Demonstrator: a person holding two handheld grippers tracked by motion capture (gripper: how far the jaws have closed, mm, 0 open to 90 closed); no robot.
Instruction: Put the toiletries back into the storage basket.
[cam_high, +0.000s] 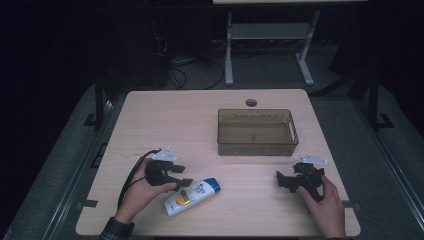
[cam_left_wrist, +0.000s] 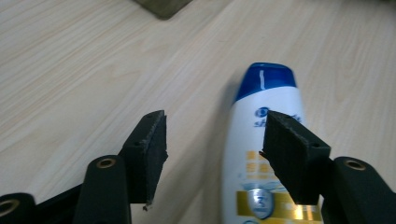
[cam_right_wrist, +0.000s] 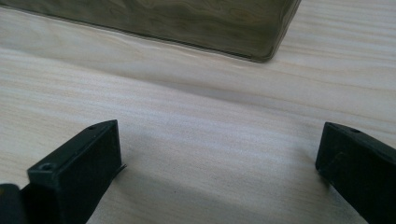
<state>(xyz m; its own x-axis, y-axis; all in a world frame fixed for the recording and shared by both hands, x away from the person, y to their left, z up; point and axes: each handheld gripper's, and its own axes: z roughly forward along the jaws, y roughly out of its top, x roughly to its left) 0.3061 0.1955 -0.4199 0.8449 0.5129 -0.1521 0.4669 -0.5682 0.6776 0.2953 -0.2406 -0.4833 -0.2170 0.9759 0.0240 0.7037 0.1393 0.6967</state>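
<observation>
1. The left tongs (cam_high: 184, 183) are seen released: in the left gripper view the jaws stand apart, with no pad pressing on anything.
2. The shampoo bottle (cam_high: 192, 196) is found lying flat on the desk (cam_high: 165, 115) near its front edge, blue cap pointed away towards the bin. In the left gripper view the bottle (cam_left_wrist: 268, 140) is seen beneath and partly behind the right-hand jaw, not centred in the gap.
3. The step in hand is judged to be a grasp of the bottle. For a sound grip, the tongs would best be shifted sideways until the body lies midway between the pads, then lowered so that both pads meet the flat sides near the label rather than the tapered cap end.
4. The smooth, rounded plastic is expected to slip, so a square, firm squeeze is advised.
5. The left hand (cam_high: 145, 192) is held low over the desk, tongs angled forward and down.
6. The right tongs (cam_high: 289, 181) are seen wide open above bare wood, the right hand (cam_high: 327, 202) resting near the desk's right front.
7. Farther off, the translucent brown bin (cam_high: 257, 131) is seen standing on the desk, nothing visible inside.
</observation>
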